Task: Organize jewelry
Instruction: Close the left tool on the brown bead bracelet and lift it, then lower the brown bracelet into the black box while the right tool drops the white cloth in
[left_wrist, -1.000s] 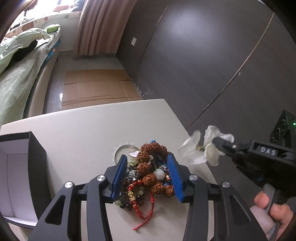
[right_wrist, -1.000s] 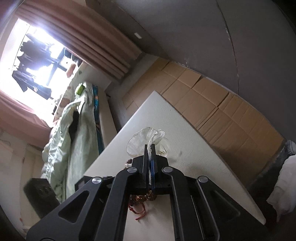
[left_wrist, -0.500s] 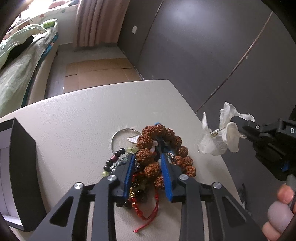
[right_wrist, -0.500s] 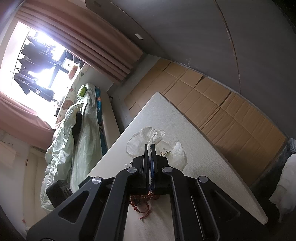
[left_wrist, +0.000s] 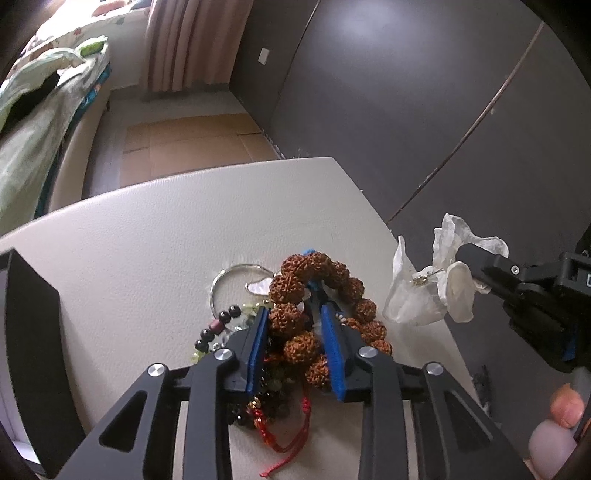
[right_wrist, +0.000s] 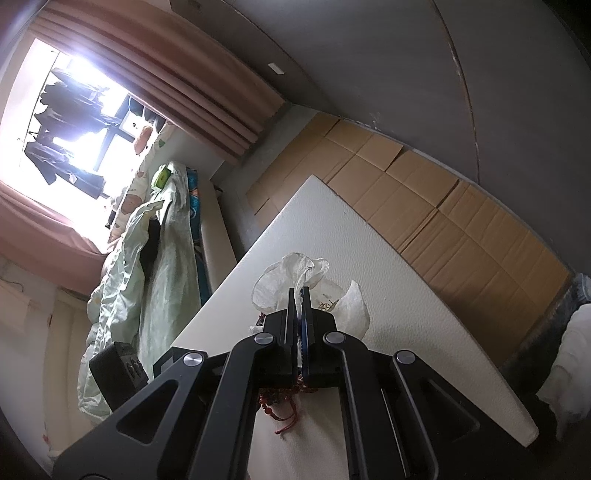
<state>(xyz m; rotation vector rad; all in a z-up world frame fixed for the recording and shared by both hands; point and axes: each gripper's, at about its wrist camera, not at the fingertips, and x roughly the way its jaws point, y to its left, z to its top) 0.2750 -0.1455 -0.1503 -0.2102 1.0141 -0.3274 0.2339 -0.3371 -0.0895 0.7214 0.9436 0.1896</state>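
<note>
Now closing on the bead bracelet (left_wrist: 314, 295) in the jewelry pile (left_wrist: 266, 354) on the pale surface (left_wrist: 140, 251).

Left hand-held gripper (left_wrist: 297, 343) astride the near run of big brown beads, jaws just drawn inward, blue pads at or very near the beads on both sides; grasp looks about made. Bracelet looped, long axis running away from the gripper toward the far edge, so a straight lift upward should free it, likely dragging the red cord (left_wrist: 288, 439) tangled below. Right hand-held gripper (right_wrist: 300, 299) clenched on a small plastic bag (left_wrist: 417, 295), held off to the right, beside the pile.
</note>
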